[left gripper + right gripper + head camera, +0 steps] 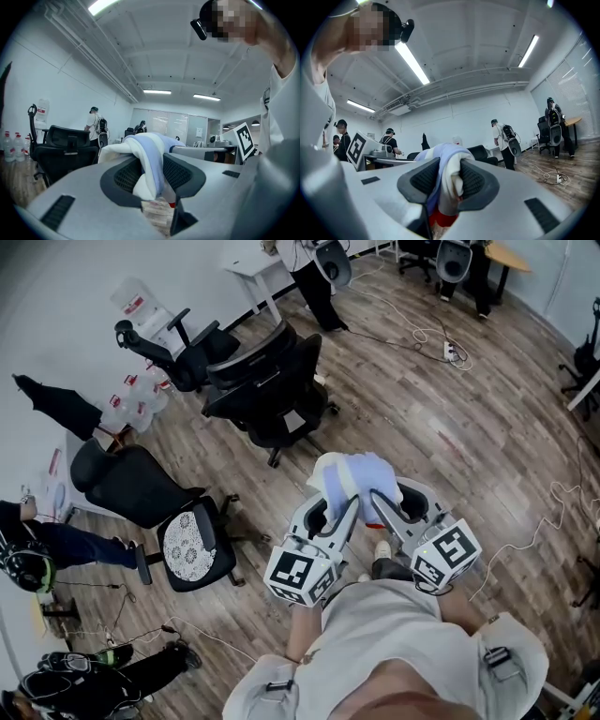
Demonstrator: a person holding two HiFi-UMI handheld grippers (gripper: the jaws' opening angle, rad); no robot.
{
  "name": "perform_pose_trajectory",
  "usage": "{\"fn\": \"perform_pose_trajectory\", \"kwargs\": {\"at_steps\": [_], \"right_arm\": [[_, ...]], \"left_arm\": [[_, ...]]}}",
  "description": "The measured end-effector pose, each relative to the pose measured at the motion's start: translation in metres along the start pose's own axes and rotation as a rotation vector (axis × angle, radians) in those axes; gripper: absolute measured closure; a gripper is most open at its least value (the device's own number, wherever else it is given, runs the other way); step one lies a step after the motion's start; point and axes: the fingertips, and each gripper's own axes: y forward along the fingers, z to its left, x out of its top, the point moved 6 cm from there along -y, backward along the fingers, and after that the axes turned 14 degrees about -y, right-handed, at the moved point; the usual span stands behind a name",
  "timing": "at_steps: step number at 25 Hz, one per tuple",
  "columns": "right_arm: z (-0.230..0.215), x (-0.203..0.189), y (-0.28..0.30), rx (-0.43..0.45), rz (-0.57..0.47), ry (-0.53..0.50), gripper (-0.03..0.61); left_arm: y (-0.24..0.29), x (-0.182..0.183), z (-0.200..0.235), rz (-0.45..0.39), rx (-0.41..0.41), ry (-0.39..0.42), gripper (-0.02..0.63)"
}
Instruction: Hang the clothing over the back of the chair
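A white and light-blue garment (352, 479) is bunched up between both grippers, held above the wooden floor in front of the person. My left gripper (341, 510) is shut on its left part; in the left gripper view the cloth (149, 161) is pinched between the black pads. My right gripper (382, 504) is shut on its right part, and the right gripper view shows the cloth (449, 180) squeezed between the pads. Ahead stand two black office chairs (272, 381), their backs turned towards me. The nearer chair (65, 147) shows beyond the left jaw.
A third black chair (141, 488) with a lace seat cover (194, 545) stands at the left. Water bottles (136, 395) line the wall. People stand at the top (314, 282) and at the left (42, 549). Cables and a power strip (450, 351) lie on the floor.
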Motion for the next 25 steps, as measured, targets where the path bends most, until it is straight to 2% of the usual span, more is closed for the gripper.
{"fn": "perform_pose_trajectory", "kwargs": {"at_steps": [11,25], "right_arm": [[-0.053,0.000,0.019,0.061,-0.016,0.017,0.457],[-0.082,-0.004,0.049,0.125,-0.014,0.038,0.456]], "left_arm": [[0.047,0.015,0.005,-0.009,0.062,0.011,0.457],[0.072,0.027,0.025,-0.014,0.124,0.015,0.457]]}}
